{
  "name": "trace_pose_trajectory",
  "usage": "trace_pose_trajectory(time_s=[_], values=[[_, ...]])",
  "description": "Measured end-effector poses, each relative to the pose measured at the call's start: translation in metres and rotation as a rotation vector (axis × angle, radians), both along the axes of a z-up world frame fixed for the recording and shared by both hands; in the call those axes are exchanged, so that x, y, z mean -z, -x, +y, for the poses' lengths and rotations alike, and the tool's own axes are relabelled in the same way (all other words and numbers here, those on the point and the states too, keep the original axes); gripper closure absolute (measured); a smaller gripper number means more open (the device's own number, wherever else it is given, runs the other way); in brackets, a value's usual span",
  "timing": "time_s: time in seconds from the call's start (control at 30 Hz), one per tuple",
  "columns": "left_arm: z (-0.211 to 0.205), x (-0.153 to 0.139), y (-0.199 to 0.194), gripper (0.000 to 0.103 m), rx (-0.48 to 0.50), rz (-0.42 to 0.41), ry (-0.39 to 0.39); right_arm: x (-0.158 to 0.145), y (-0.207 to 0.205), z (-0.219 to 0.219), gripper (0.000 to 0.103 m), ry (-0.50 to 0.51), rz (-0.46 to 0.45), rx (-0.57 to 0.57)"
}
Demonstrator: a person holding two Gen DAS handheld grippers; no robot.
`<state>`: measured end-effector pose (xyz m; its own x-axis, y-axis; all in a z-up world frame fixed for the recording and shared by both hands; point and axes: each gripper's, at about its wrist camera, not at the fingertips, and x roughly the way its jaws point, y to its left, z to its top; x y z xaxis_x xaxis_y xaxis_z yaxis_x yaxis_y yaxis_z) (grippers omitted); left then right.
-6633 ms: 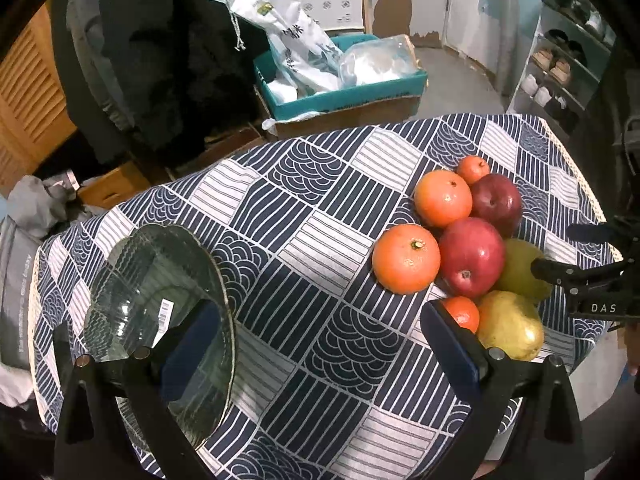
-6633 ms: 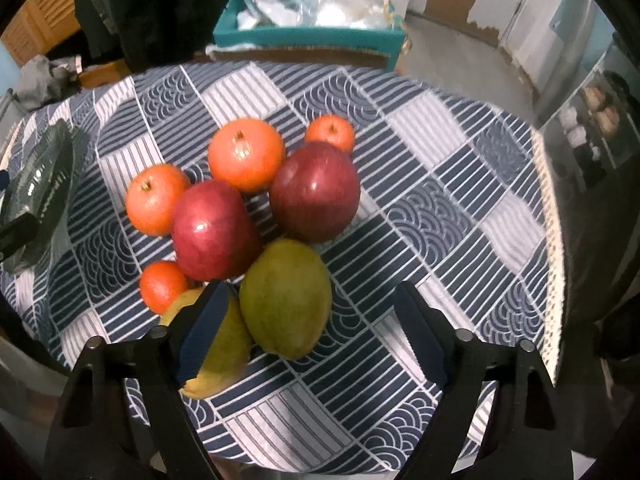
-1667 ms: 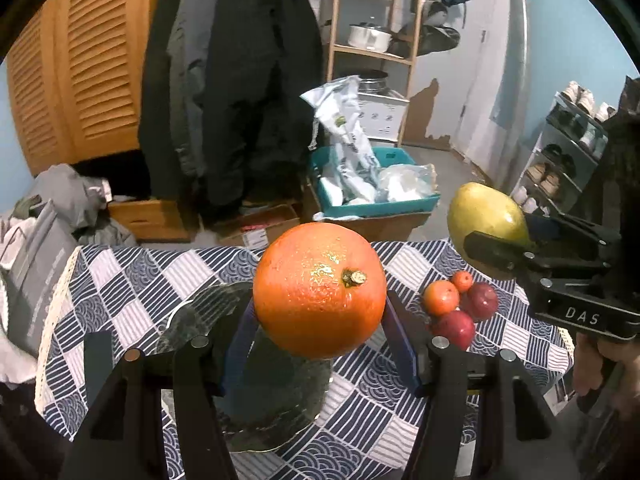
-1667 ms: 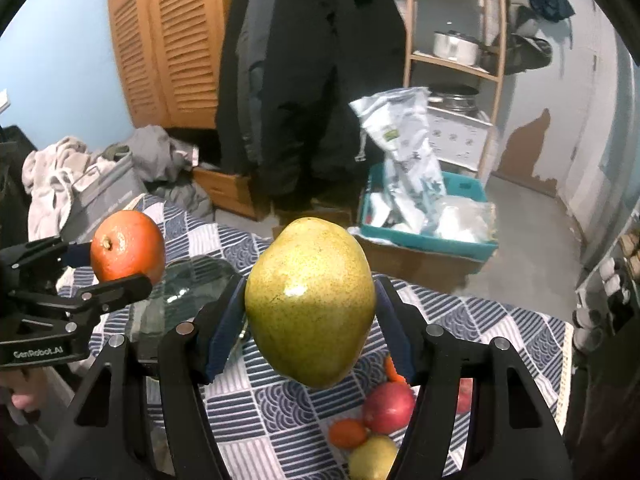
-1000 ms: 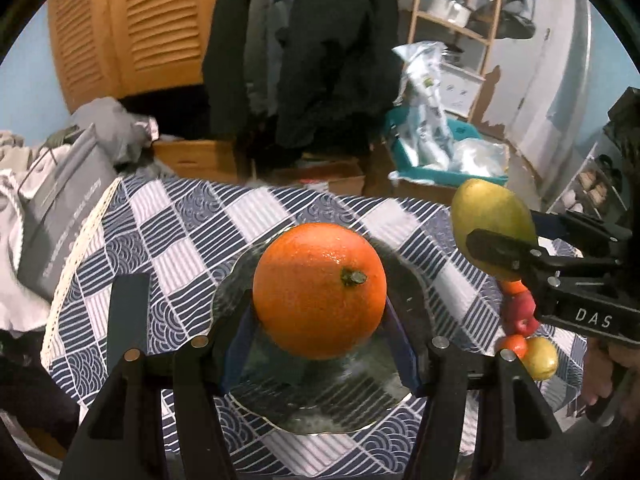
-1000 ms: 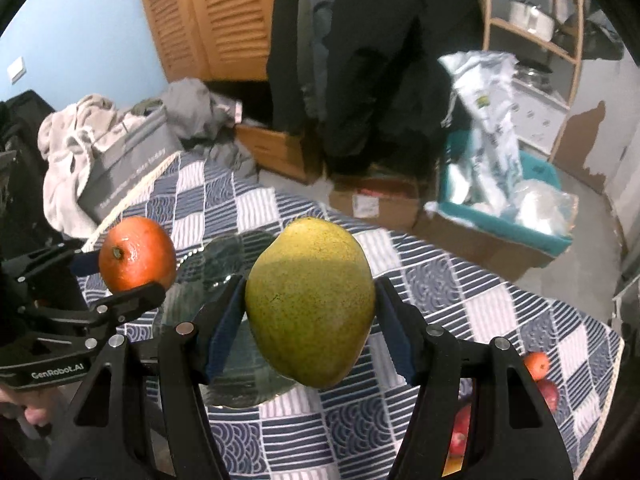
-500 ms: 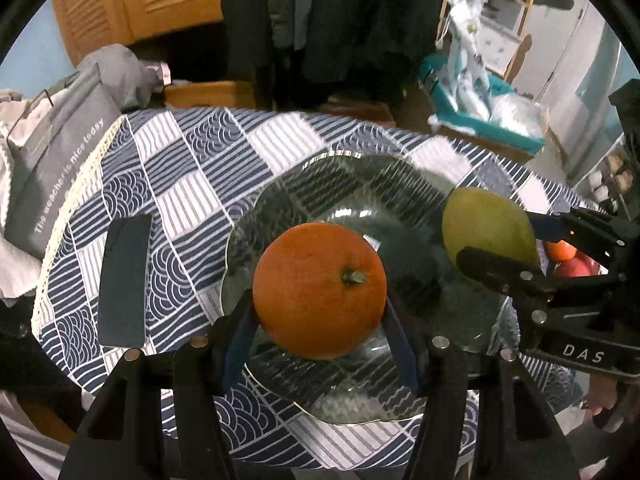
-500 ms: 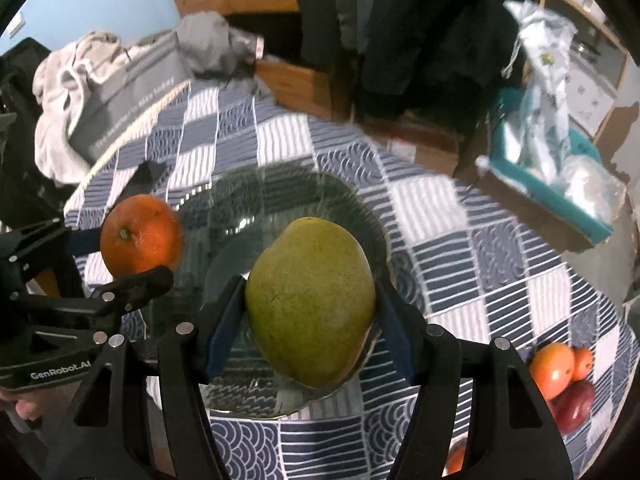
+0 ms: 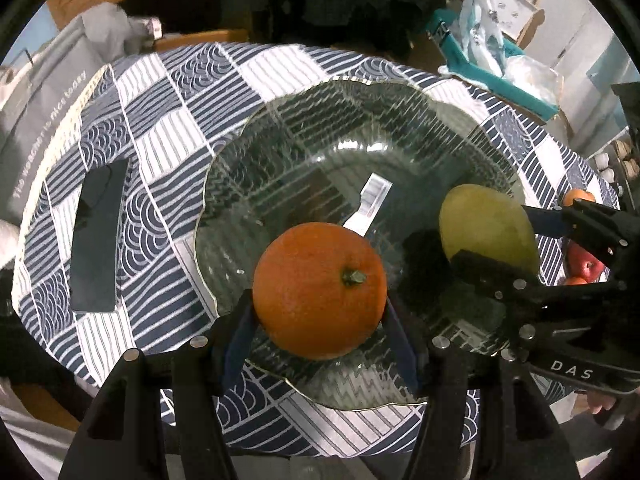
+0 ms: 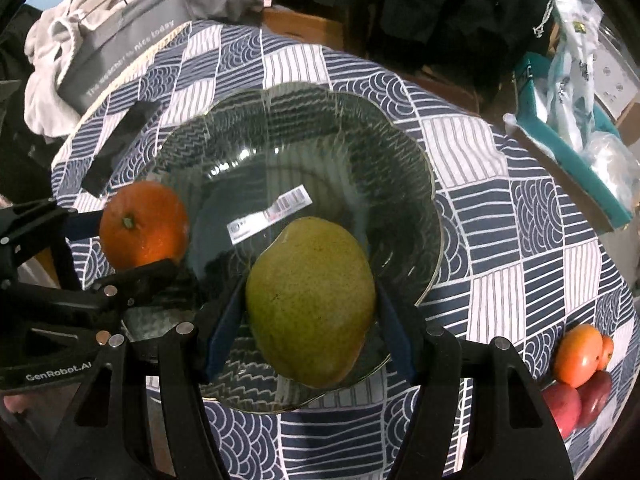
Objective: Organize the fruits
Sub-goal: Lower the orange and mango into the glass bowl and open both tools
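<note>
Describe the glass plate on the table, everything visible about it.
The glass plate is a clear, smoky-tinted dish with a scalloped, thin gold-edged rim and ribbed walls. It lies flat on the patterned tablecloth, which shows through it. A white barcode sticker is at its centre. No fruit lies in it yet: an orange and a mango are held over it in the grippers.

Orange (image 9: 320,290) left of mango (image 9: 486,226), over plate (image 9: 304,128)
</note>
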<state>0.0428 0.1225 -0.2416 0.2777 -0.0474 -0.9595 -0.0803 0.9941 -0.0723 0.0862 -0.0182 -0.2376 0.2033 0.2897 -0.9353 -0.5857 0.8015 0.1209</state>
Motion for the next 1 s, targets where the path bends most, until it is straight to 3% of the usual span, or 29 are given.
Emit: trace_pose_trajectory(time_s=[0.27, 0.4, 0.53, 0.8, 1.0], values=[[0.007, 0.016, 0.003, 0.039, -0.009, 0.063, -0.010, 0.003, -0.003, -0.004, 0.038, 0.000, 0.025, 0.007], [0.006, 0.016, 0.004, 0.039, -0.005, 0.052, -0.025, 0.005, -0.005, -0.004, 0.038, 0.002, 0.034, 0.009], [0.003, 0.008, 0.003, 0.019, 0.008, 0.017, -0.047, 0.001, -0.007, -0.007, 0.034, -0.050, 0.062, 0.019], [-0.003, 0.008, 0.003, 0.019, 0.040, 0.024, -0.076, -0.002, -0.005, -0.007, 0.032, -0.061, 0.064, 0.014], [-0.007, -0.011, 0.006, 0.019, 0.041, -0.024, -0.083, -0.014, -0.005, -0.012, 0.032, -0.108, 0.042, 0.029]])
